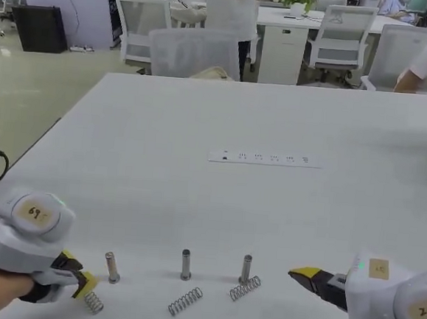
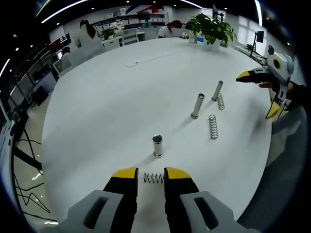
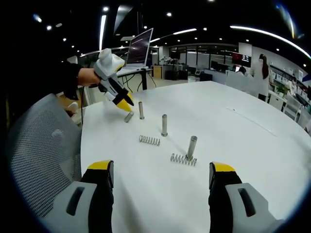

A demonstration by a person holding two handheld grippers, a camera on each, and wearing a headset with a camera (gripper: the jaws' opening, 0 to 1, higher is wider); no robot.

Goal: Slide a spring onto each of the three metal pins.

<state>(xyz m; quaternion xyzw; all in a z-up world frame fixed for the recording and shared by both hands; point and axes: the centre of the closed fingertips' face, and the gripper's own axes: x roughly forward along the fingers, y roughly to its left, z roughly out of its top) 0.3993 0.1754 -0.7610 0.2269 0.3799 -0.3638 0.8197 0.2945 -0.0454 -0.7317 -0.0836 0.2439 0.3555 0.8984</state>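
Observation:
Three short metal pins stand upright in a row near the table's front edge: left pin (image 1: pixel 112 267), middle pin (image 1: pixel 185 264), right pin (image 1: pixel 245 268). A spring lies flat by each. The left spring (image 2: pixel 154 178) lies on the table between the yellow tips of my left gripper (image 2: pixel 151 174), which is narrowly open astride it, just short of the left pin (image 2: pixel 157 145). The middle spring (image 1: pixel 185 301) and right spring (image 1: pixel 245 288) lie untouched. My right gripper (image 3: pixel 160 167) is wide open and holds nothing, to the right of the right pin (image 3: pixel 192 147).
A recessed socket strip (image 1: pixel 264 158) sits mid-table. Office chairs (image 1: pixel 192 51) and people stand beyond the far edge. A mesh chair (image 3: pixel 39 155) is close to the table's near side. A potted plant (image 2: pixel 209 26) stands at a far corner.

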